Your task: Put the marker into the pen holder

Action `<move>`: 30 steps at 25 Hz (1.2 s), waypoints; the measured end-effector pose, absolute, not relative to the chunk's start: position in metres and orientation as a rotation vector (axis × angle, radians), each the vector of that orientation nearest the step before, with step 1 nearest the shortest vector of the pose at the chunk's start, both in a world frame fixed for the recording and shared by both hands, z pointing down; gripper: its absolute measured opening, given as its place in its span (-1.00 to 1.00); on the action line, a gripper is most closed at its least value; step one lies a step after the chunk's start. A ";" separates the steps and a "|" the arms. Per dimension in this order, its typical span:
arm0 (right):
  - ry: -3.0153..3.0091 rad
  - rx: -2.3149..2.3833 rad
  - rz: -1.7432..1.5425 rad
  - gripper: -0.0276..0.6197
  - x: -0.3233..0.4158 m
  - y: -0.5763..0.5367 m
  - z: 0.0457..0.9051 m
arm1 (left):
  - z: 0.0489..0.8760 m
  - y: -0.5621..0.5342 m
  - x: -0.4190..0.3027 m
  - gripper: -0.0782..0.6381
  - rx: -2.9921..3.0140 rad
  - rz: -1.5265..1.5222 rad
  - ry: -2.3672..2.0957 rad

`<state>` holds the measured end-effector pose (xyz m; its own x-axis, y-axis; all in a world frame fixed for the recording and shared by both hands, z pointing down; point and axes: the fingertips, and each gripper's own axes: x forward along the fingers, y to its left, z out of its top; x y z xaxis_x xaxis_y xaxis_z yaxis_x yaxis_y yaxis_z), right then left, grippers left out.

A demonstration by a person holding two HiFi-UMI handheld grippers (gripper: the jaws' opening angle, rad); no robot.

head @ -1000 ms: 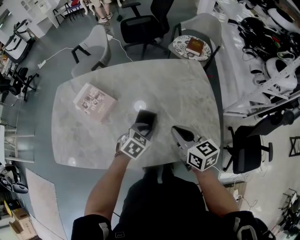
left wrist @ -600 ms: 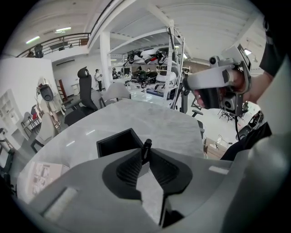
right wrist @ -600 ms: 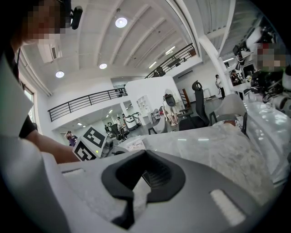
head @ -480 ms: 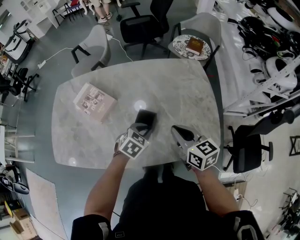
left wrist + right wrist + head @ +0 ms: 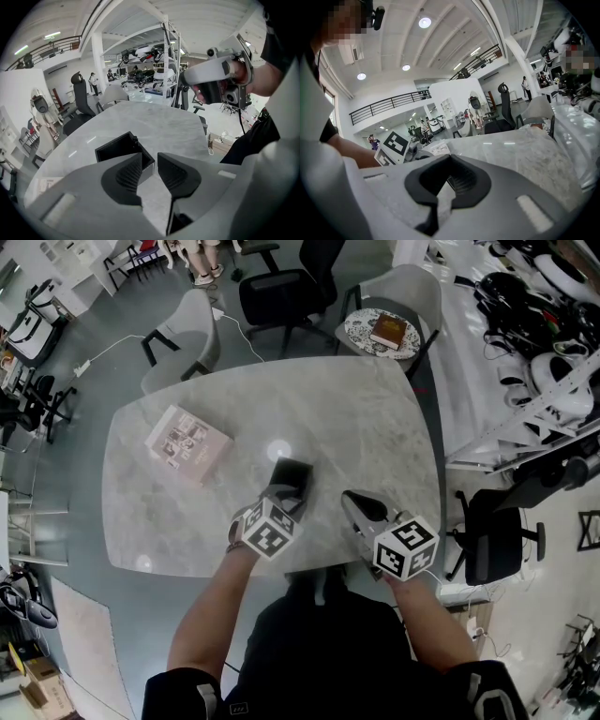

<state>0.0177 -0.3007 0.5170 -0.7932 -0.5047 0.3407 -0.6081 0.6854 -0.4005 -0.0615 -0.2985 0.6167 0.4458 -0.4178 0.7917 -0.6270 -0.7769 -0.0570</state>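
Observation:
A black square pen holder [image 5: 293, 473] stands on the marble table [image 5: 366, 418], near its front middle. My left gripper [image 5: 284, 493] hovers right at the holder's near side. In the left gripper view the holder [image 5: 119, 147] sits just beyond the left gripper [image 5: 150, 161], whose jaws are opening with nothing between them. My right gripper [image 5: 350, 500] is to the right of the holder, apart from it, and its jaws meet at the tips with nothing held in the right gripper view [image 5: 449, 159]. No marker shows in any view.
A pale book [image 5: 188, 444] lies at the table's left. A grey chair [image 5: 192, 334] and a black chair [image 5: 281, 292] stand behind the table, and a round seat with a book [image 5: 384, 334] at the back right. A black office chair [image 5: 497, 531] is beside the right edge.
The left gripper has wavered slightly in place beside the holder. The right gripper and the holder have not moved.

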 end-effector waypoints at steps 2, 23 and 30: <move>-2.690 0.903 0.751 -0.91 0.020 -0.302 0.518 | 0.614 -0.306 -0.063 -0.45 2.438 1.218 -0.949; -2.662 0.962 0.774 -0.91 0.037 -0.311 0.522 | 0.614 -0.367 -0.054 -0.45 2.396 1.177 -1.069; -2.657 0.991 0.787 -0.91 0.047 -0.319 0.524 | 0.616 -0.378 -0.045 -0.48 2.399 1.194 -1.069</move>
<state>0.0469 -0.3190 0.5235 -0.7558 -0.5491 0.3568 -0.6548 0.6339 -0.4116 -0.0454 -0.3784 0.6162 0.3927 -0.5011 0.7712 -0.7112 -0.6971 -0.0908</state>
